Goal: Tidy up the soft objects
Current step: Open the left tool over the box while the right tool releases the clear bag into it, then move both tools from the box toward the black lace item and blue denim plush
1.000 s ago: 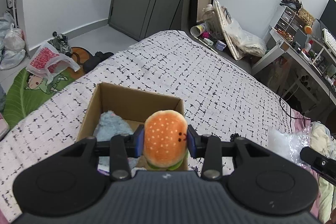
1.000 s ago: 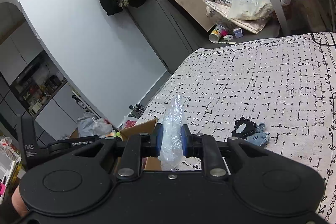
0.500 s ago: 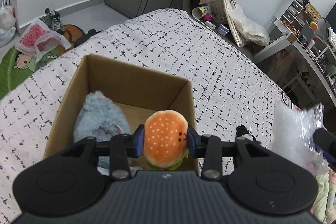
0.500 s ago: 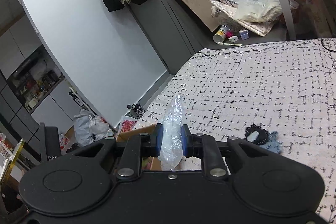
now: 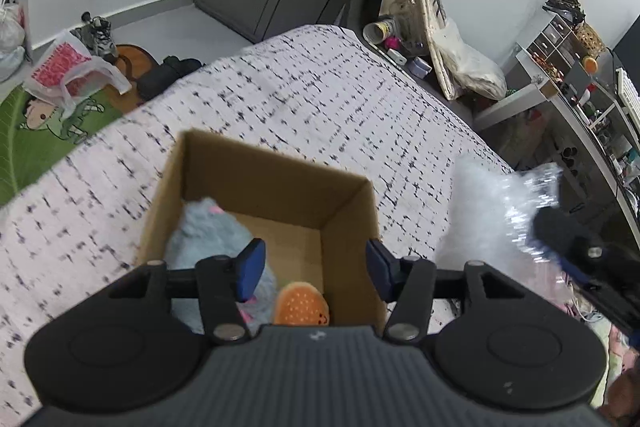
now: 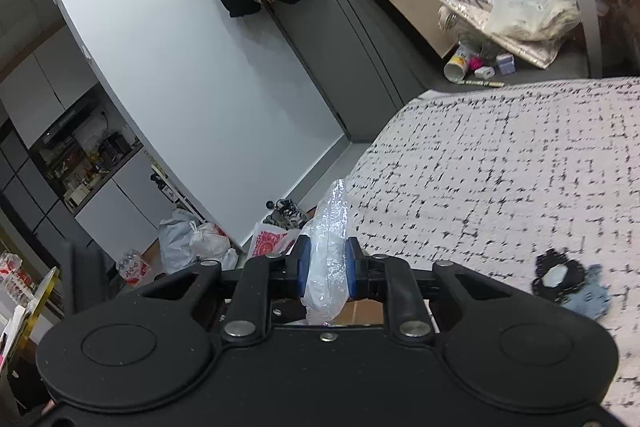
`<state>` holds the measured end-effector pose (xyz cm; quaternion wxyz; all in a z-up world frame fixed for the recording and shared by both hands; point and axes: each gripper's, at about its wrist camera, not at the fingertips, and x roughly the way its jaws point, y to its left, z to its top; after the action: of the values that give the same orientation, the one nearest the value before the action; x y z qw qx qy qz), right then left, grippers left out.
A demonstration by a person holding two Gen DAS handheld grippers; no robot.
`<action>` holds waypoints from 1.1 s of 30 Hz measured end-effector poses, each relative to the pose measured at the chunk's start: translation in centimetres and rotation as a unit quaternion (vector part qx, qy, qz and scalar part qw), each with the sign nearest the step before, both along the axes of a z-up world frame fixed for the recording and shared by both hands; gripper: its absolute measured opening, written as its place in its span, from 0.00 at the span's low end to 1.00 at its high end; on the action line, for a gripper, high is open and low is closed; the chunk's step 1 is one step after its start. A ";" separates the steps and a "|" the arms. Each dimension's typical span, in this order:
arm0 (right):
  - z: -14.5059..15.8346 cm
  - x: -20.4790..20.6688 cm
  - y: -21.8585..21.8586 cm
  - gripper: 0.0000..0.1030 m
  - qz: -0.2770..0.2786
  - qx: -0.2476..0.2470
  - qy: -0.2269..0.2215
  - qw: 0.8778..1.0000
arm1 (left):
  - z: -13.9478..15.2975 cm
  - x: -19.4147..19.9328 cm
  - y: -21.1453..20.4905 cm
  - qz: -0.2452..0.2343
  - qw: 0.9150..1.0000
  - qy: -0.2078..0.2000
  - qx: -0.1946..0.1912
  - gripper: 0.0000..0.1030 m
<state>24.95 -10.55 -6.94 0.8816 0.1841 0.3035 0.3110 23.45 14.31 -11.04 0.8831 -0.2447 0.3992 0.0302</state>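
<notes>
My left gripper [image 5: 313,269] is open and empty above an open cardboard box [image 5: 276,171] on the bed. An orange burger plush [image 5: 301,309] lies inside the box, below the jaws, beside a grey-blue plush toy [image 5: 212,239]. My right gripper [image 6: 325,273] is shut on a clear plastic bag [image 6: 328,247] holding white stuffing; the bag also shows in the left wrist view [image 5: 492,211], right of the box, with the right gripper [image 5: 560,247] behind it. A corner of the box [image 6: 366,311] shows under the right gripper.
The bed has a white cover with black dashes [image 5: 320,99]. A black scrunchie and a blue cloth piece [image 6: 568,283] lie on it to the right. The floor holds bags and shoes [image 5: 76,67]. A desk and shelves [image 5: 572,83] stand at the far right.
My left gripper opened and the burger plush dropped into the box. The right gripper with the plastic bag moved closer to the box.
</notes>
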 end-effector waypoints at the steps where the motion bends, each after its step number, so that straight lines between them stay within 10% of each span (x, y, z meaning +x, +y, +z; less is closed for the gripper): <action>1: -0.1 0.1 0.4 0.18 0.002 0.001 0.002 1.000 | 0.2 -0.1 0.2 -0.001 1.000 -0.002 0.003 0.53; 9: -1.4 0.8 3.7 0.19 0.011 -0.019 0.014 1.000 | 1.0 -1.0 2.1 0.012 1.000 -0.005 0.025 0.63; 13: -1.9 0.4 4.7 0.67 0.025 -0.042 0.017 0.999 | 1.1 -1.5 2.0 0.003 0.999 0.003 0.044 0.64; 17: -0.7 -0.9 4.2 0.81 0.011 -0.057 -0.008 0.998 | 1.4 -1.8 1.4 -0.008 0.998 0.010 0.067 0.74; 33: 3.4 -4.8 0.2 0.99 0.002 -0.067 -0.032 0.997 | 6.0 -5.2 -0.2 0.008 0.996 -0.039 0.080 0.98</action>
<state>20.17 -10.37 -3.50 0.9008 0.1138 0.2954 0.2973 18.24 14.09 -5.06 0.9145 -0.1778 0.3584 0.0597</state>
